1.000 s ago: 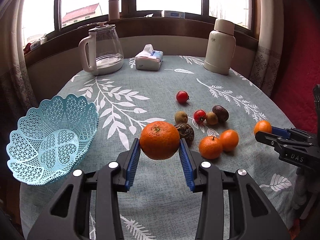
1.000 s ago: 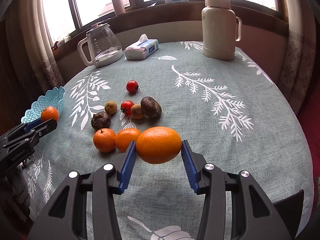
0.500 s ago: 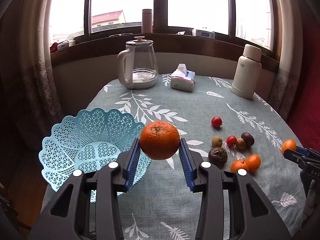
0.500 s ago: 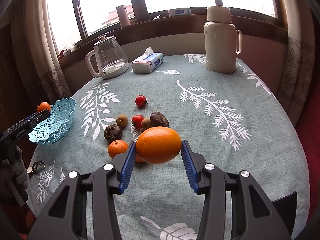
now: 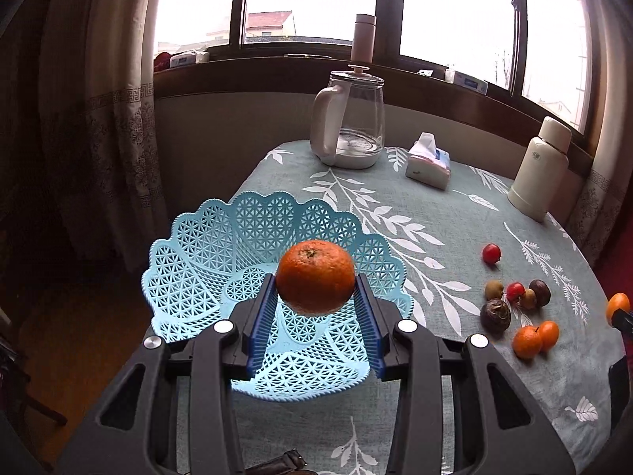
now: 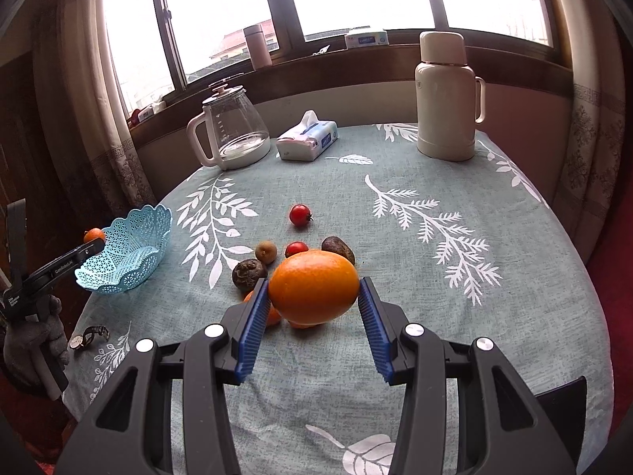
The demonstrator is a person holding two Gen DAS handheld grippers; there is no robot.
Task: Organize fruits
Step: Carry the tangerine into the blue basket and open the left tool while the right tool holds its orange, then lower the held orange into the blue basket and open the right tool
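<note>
My left gripper [image 5: 315,289] is shut on a mandarin [image 5: 315,275] and hangs over the light-blue lattice basket [image 5: 205,253] at the table's left edge. In the right wrist view the basket [image 6: 126,253] stands far left with the left gripper [image 6: 89,245] just beside its rim. My right gripper [image 6: 313,291] is shut on a larger smooth orange [image 6: 313,285] above the fruit pile. On the cloth lie two mandarins [image 5: 527,341], a dark passion fruit [image 5: 495,315], cherry tomatoes [image 5: 491,253], small brown fruits [image 5: 494,289] and a dark oval fruit [image 5: 539,292].
A glass kettle [image 5: 352,122], a tissue pack [image 5: 429,162] and a cream thermos [image 5: 539,170] stand along the back of the round table. A wristwatch [image 6: 85,336] lies near the front left edge. A gloved hand [image 6: 31,340] holds the left gripper. Curtains hang on both sides.
My left gripper has carried its mandarin leftward from the fruit pile to above the basket. The right gripper has kept its orange and pulled back and up a little.
</note>
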